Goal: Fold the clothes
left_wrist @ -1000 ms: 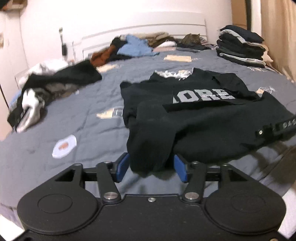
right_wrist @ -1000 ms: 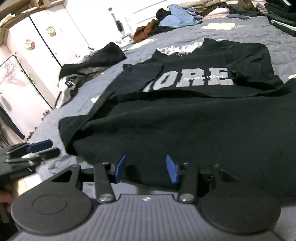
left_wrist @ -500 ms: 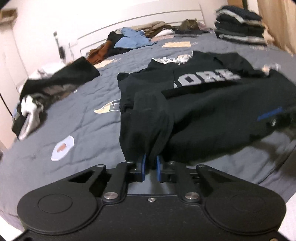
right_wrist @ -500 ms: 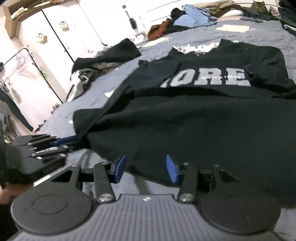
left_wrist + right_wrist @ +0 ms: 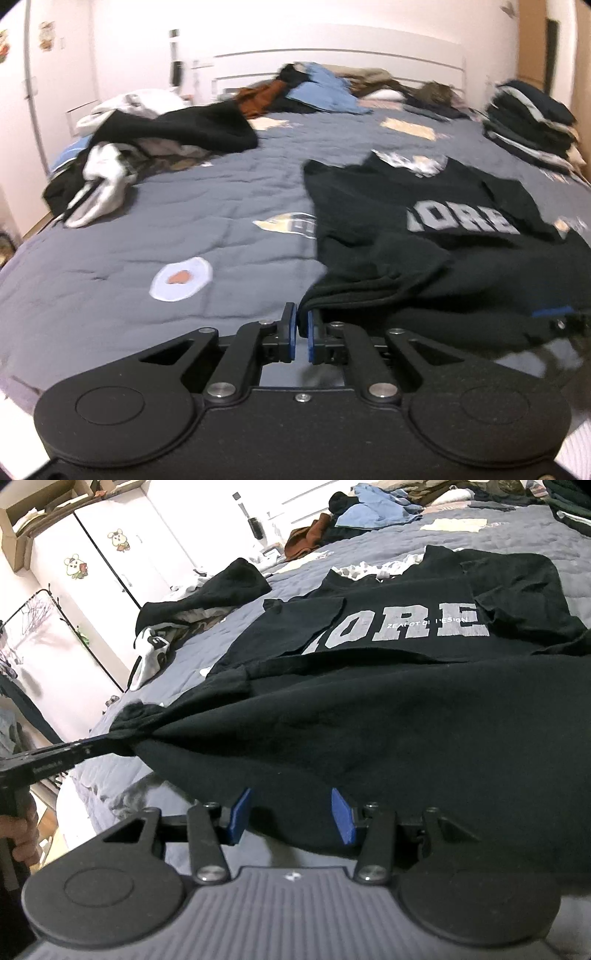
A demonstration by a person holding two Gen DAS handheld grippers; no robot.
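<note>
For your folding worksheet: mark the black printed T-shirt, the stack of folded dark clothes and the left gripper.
black printed T-shirt (image 5: 406,723), right wrist view, lower body panel.
stack of folded dark clothes (image 5: 532,125), left wrist view, stack's side.
left gripper (image 5: 299,325), left wrist view, between fingertips.

A bed (image 5: 229,221) covered with a grey quilt bearing pale printed patches carries everything. A black T-shirt (image 5: 424,221) with grey lettering lies spread on its right half, a loose heap of dark and white clothes (image 5: 155,144) on its left. More garments (image 5: 325,92) are piled at the headboard, and a folded stack (image 5: 532,125) sits in the far right corner.
</note>
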